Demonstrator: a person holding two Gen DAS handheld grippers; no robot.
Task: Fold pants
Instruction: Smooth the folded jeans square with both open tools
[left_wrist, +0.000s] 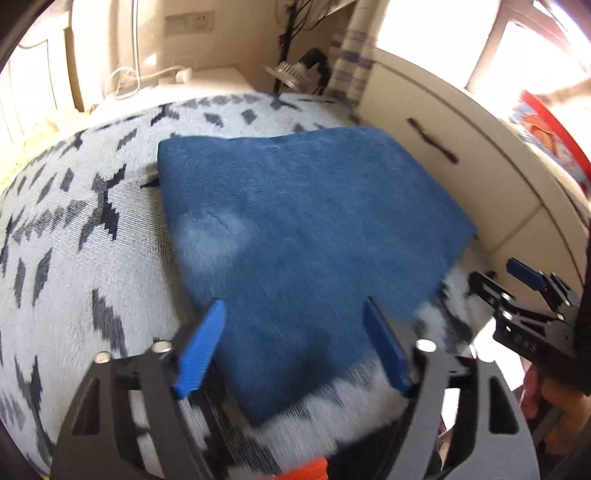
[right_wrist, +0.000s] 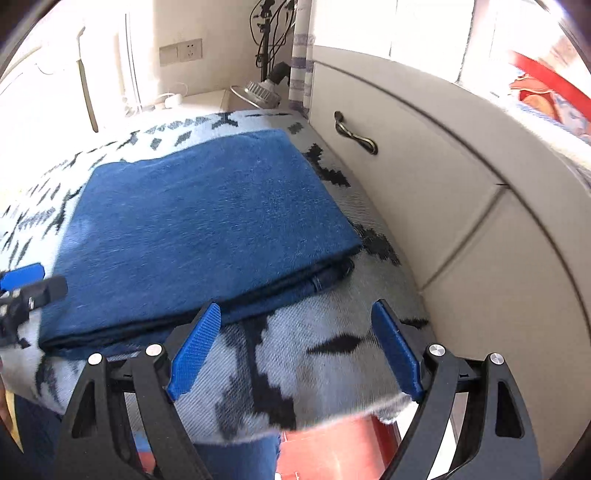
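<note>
The pants (right_wrist: 199, 229) lie folded flat on the patterned blanket (right_wrist: 295, 354); both grippers (left_wrist: 291, 347) (right_wrist: 295, 350) hover nearby, jaws apart and empty, apparently because folding is finished.

surface: bed under grey blanket (right_wrist: 295, 354) with black geometric pattern | load: folded blue pants (right_wrist: 207, 229) flat on blanket, near right edge, short of front edge

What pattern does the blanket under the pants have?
Pale grey blanket with black geometric marks; right wrist view.
</note>
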